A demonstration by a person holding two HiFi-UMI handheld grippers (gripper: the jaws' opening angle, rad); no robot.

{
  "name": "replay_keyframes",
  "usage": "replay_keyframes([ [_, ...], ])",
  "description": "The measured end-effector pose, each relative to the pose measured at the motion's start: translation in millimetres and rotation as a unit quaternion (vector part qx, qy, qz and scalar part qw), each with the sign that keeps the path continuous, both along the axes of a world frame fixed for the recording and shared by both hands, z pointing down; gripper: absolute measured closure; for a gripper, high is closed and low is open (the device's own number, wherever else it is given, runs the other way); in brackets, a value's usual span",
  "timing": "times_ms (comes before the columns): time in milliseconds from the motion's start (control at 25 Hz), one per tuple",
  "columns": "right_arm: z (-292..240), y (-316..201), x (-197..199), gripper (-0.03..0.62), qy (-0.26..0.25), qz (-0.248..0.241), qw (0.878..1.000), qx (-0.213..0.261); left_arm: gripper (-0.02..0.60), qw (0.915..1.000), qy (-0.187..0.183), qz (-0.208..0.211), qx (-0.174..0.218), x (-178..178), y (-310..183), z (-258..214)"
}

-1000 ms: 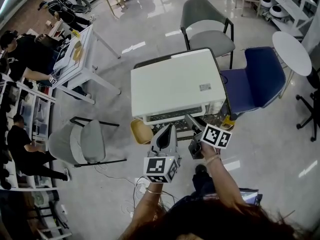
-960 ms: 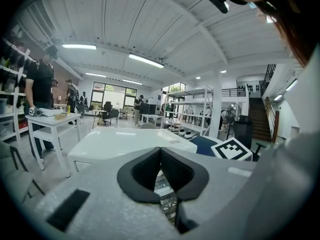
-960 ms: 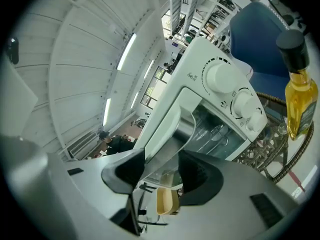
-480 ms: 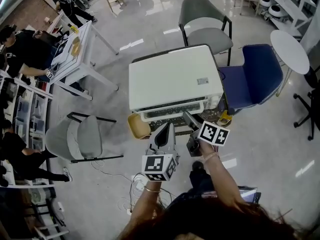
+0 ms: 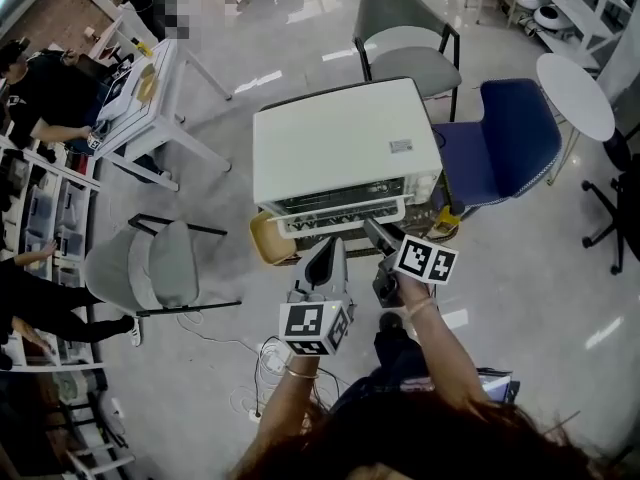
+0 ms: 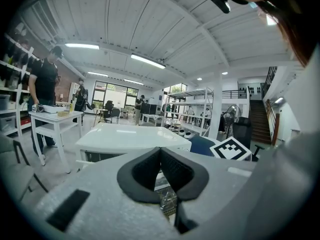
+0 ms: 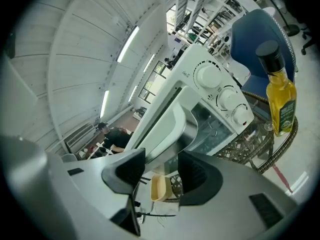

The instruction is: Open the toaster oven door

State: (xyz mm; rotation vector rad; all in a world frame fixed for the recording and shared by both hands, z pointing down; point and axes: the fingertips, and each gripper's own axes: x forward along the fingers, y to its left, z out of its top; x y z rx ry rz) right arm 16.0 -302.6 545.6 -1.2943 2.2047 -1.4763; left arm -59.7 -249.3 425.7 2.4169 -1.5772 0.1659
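The white toaster oven (image 5: 345, 153) stands on a wicker table, its front facing me. Its white door handle (image 7: 172, 126) runs along the top of the glass door, with three knobs (image 7: 220, 91) to the right. My right gripper (image 7: 160, 171) is open at the handle's right end. Its jaws have just been opening a little. The handle shows in the gap and the pads (image 7: 197, 176) do not press it. From the head view, the right gripper (image 5: 372, 232) is at the oven's front. My left gripper (image 6: 161, 156) is shut and empty, a short way before the oven (image 6: 130, 136).
A yellow oil bottle (image 7: 280, 96) stands on the wicker table (image 7: 250, 146) right of the oven. A tan tub (image 5: 265, 240) sits at the oven's left front. A blue chair (image 5: 505, 148) and grey chairs (image 5: 405, 43) surround it. People work at a white table (image 5: 150, 98) far left.
Both grippers have edged slightly closer to the oven's front. The right gripper has rolled a little at the handle's right end.
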Motion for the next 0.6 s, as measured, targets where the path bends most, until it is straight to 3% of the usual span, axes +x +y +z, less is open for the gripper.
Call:
replay_keyframes([
  [600,19.8,37.9,-1.3,0.396,0.022,-0.011,1.0,-0.018,0.566,1.0,0.005,-0.007,-0.004,-10.6,25.4,8.3],
])
